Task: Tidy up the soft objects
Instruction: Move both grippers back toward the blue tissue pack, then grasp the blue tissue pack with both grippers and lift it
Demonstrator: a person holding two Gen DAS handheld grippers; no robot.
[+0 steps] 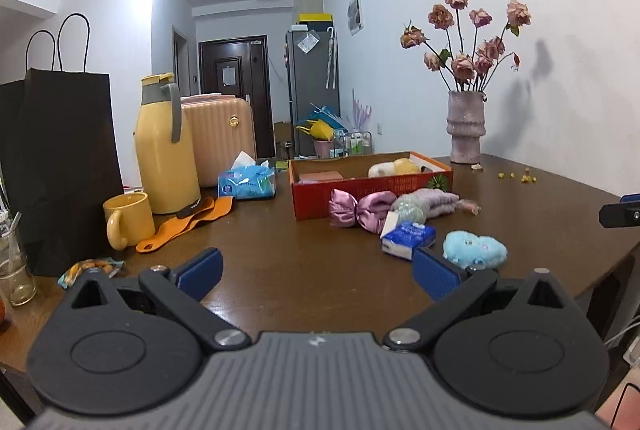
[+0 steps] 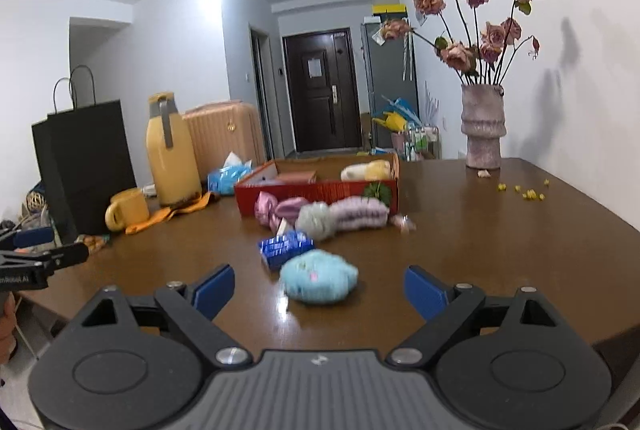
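A red cardboard box (image 1: 372,189) (image 2: 320,189) stands mid-table with a white and yellow soft toy (image 1: 394,167) (image 2: 366,169) inside. In front of it lie a pink satin bow (image 1: 360,209) (image 2: 276,209), a purple knitted piece (image 1: 436,201) (image 2: 358,213) and a grey-green pompom (image 2: 314,222). Nearer lie a blue tissue pack (image 1: 408,236) (image 2: 284,248) and a light blue plush (image 1: 474,248) (image 2: 318,280). My left gripper (image 1: 316,272) is open and empty above the table. My right gripper (image 2: 318,290) is open, with the blue plush just ahead between its fingers.
On the left stand a black paper bag (image 1: 60,165), a yellow jug (image 1: 164,145), a yellow mug (image 1: 128,220), an orange strap (image 1: 188,226) and a blue wipes pack (image 1: 248,181). A vase of dried roses (image 1: 466,125) stands at the back right. Yellow crumbs (image 1: 520,177) lie near it.
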